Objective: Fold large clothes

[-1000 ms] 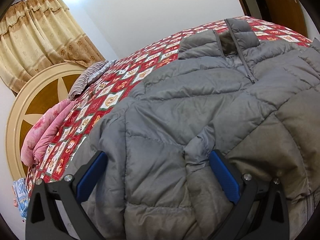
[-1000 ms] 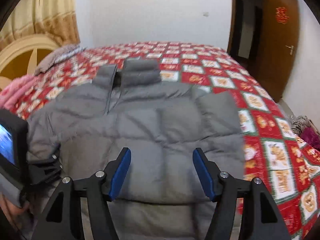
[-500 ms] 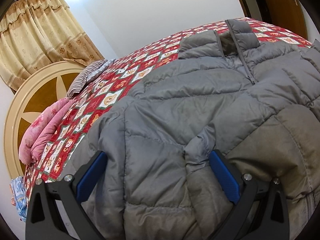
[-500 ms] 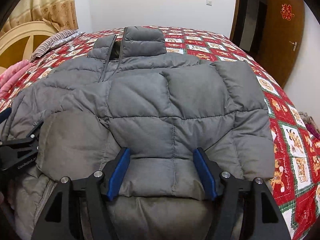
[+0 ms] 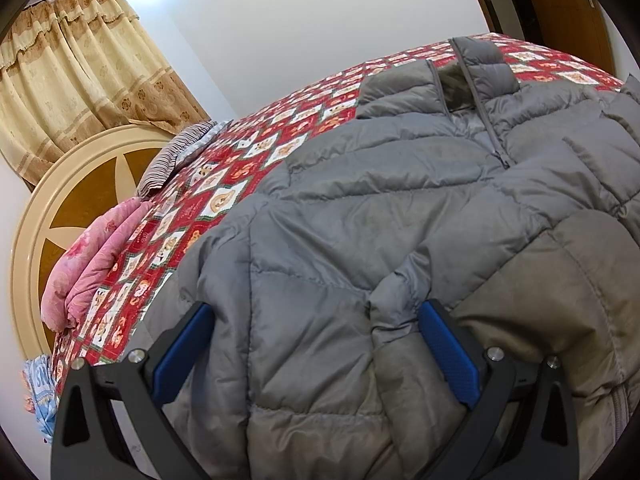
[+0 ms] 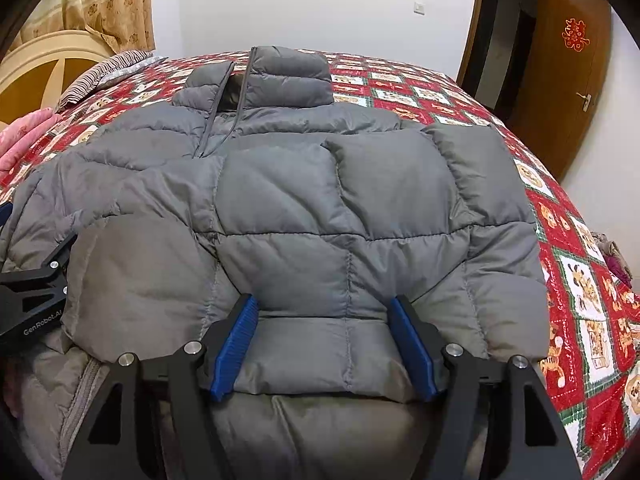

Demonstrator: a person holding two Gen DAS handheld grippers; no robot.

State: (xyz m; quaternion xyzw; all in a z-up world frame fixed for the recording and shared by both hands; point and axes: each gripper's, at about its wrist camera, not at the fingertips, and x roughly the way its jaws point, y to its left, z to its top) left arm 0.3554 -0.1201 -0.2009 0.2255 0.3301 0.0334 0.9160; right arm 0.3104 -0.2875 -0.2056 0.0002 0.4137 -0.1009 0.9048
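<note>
Both grippers sat low over the grey puffer jacket point(image 6: 320, 200), which lay spread on the red patterned bedspread point(image 6: 580, 280), collar toward the far wall. Left gripper point(image 5: 316, 328) had its blue pads wide apart with a bulge of quilting between them; right gripper point(image 6: 324, 320) likewise stood apart around the hem fold, though whether either pad pressed the fabric was hard to judge.
</note>
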